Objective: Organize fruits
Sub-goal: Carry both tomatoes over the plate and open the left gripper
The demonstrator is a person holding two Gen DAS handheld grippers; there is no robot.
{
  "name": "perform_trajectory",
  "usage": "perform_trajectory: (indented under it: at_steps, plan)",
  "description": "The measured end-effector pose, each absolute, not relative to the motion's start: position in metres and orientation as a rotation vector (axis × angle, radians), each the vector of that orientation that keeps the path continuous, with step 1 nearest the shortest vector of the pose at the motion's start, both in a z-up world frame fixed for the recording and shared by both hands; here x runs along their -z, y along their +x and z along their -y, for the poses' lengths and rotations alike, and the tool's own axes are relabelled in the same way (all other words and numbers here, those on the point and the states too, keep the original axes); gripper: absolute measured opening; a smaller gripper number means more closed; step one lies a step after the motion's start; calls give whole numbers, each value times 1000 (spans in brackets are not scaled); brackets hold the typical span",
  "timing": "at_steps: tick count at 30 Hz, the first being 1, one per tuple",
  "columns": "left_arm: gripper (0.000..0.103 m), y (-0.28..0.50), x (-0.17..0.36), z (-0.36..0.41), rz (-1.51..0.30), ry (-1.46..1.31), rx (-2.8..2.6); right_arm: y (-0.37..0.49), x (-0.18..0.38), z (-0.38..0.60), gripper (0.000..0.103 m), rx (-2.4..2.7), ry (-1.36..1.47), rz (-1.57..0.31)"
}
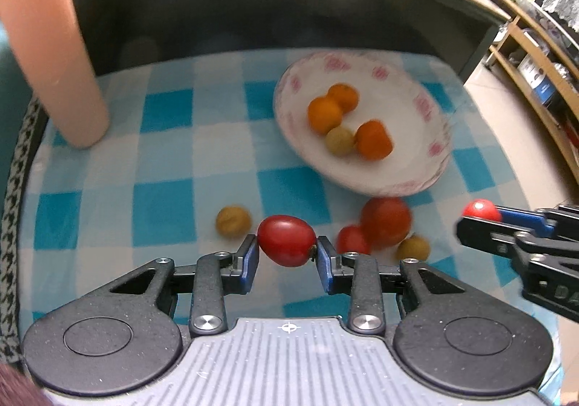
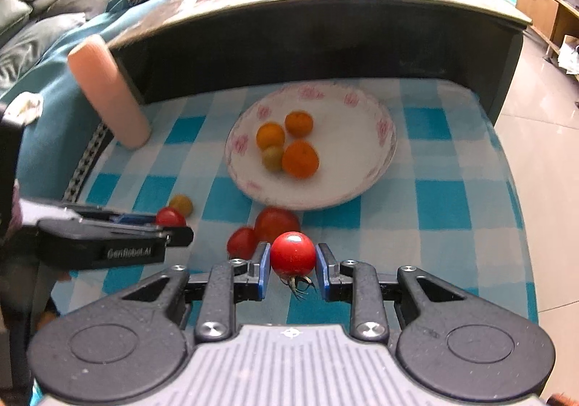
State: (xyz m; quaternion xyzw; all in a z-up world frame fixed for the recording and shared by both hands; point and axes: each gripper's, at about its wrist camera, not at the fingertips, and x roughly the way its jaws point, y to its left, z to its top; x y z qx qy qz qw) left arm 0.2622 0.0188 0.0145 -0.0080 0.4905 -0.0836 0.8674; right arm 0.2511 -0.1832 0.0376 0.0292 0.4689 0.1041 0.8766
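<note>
Left wrist view first: your left gripper point(image 1: 287, 248) sits at bottom centre, its blue pads closed onto an oval red tomato point(image 1: 287, 240) that is pinched between them and held clear of the blue-and-white checked cloth point(image 1: 163, 203). Just left of the tomato, a yellowish-brown fruit point(image 1: 233, 221) lies on the cloth. To the right of your fingers, a larger red tomato point(image 1: 386, 226), a smaller red tomato point(image 1: 353, 240) and another yellowish fruit point(image 1: 412, 248) lie close together, right under the near rim of the white plate point(image 1: 427, 138). The plate, with its pink flower pattern, occupies the upper centre-right and holds three orange fruits point(image 1: 324, 115) and one greenish-yellow fruit point(image 1: 339, 141), bunched together. A pink foam roll point(image 1: 47, 54) stands at the upper left. At the right edge, your right gripper point(image 1: 481, 216) comes in sideways with a red tomato at its tip.

Right wrist view: your right gripper point(image 2: 293, 263) at bottom centre is closed on a round red tomato point(image 2: 293, 253), stem pointing down, gripped between both blue pads. Beyond it lie the two loose red tomatoes point(image 2: 277, 223), near the plate point(image 2: 380, 152) in the centre of the frame. Your left gripper point(image 2: 170, 225) enters from the left edge, its oval tomato point(image 2: 170, 217) showing at the tip, with a yellowish fruit point(image 2: 181, 204) just behind it on the cloth.
</note>
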Motion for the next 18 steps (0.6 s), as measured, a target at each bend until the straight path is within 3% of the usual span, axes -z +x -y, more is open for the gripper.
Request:
perform_trajectory:
  at_steps: [18]
  plan:
    - [43,311,-17,24,-1007,-23,211,324,-23,197,41,-144,74,-973]
